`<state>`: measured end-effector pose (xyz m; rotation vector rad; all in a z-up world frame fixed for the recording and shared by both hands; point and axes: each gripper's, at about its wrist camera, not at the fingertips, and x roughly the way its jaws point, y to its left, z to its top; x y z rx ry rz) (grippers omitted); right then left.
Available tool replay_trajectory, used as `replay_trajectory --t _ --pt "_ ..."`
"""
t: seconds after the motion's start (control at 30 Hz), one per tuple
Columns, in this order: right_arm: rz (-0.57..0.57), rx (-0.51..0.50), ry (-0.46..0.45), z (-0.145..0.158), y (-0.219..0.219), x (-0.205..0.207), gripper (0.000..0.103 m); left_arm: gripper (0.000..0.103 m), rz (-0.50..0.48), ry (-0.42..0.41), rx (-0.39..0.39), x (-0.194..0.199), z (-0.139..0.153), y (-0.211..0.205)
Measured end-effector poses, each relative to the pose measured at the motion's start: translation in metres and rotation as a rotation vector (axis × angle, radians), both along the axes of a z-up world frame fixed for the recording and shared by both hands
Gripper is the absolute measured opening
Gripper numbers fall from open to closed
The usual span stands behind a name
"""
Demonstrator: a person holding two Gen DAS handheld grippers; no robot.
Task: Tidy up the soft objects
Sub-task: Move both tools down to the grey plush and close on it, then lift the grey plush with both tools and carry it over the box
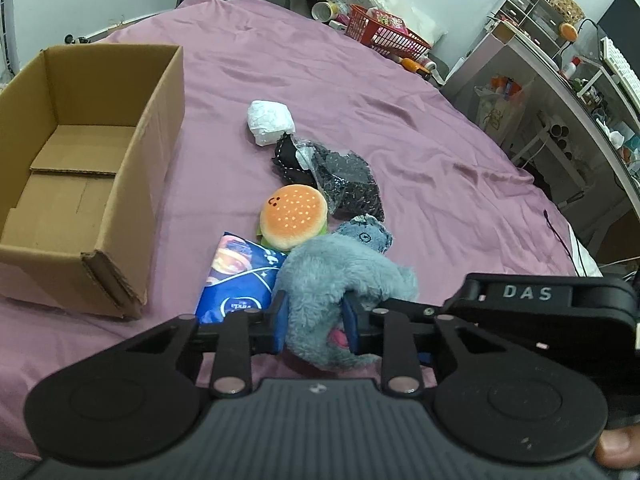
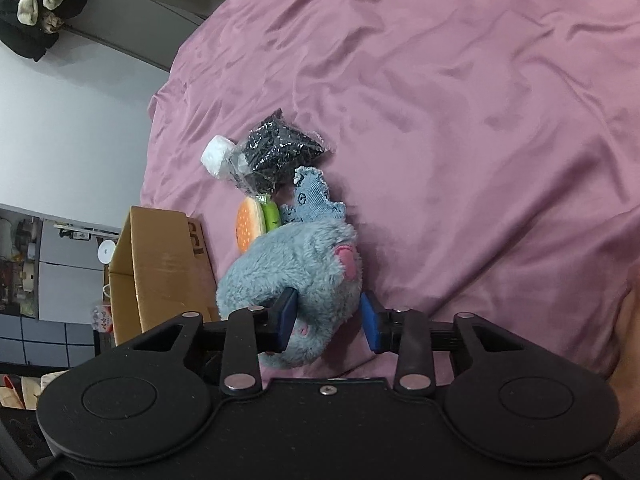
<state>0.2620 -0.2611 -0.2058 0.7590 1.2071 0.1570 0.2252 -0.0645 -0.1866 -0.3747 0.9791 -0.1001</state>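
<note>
We are working on the bed, where the soft things are lying in a tight cluster beside the open, empty box. Our left gripper is closing its jaws on the grey plush; the blue pads are pressing into the fur on both sides, so we are judging it held. Our right gripper is straddling the same plush with its jaws half open: the left pad is touching the fur, the right pad is standing just clear of it.

The risks we are seeing from here:

- Both grippers are crowding one toy. If the right one closes too, we are likely pulling the plush two ways or knocking one gripper against the other.
- The left grip is sitting on a loose fold of fur, not the body. The plush is floppy, so it could slip out or swing during the carry to the box.
- The burger, the sock and the blue packet are touching or lying under the plush. Lifting could drag them along or flick them off the pile.
- The box wall nearest the pile is tall; a low carry could catch the dangling plush on the rim.

The black bag and white bundle are lying farther off and seem safe.
</note>
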Motion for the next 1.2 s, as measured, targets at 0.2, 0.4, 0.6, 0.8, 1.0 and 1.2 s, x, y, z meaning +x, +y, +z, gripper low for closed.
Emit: replay_trajectory --t 0.2,0.4,0.6,0.8,1.0,1.2 --pt "0.030 -0.007 -0.050 0.007 0.006 -0.004 0.021 0.022 0.006 -0.005 0.001 -0.002 0.003 0.001" --pt "0.029 0.010 -0.111 0.022 0.001 -0.015 0.018 0.020 0.000 -0.032 0.011 -0.010 0.022 -0.001" --pt "0.052 0.023 -0.196 0.040 -0.002 -0.029 0.017 0.020 0.015 -0.081 0.004 -0.021 0.040 0.001" --pt "0.078 0.002 -0.279 0.059 0.003 -0.039 0.016 0.019 0.029 -0.116 -0.014 -0.031 0.056 0.005" --pt "0.128 -0.016 -0.361 0.075 0.015 -0.046 0.015 0.019 0.046 -0.150 -0.009 -0.038 0.069 0.016" --pt "0.163 -0.024 -0.414 0.091 0.031 -0.048 0.014 0.019 0.082 -0.172 -0.018 -0.041 0.080 0.032"
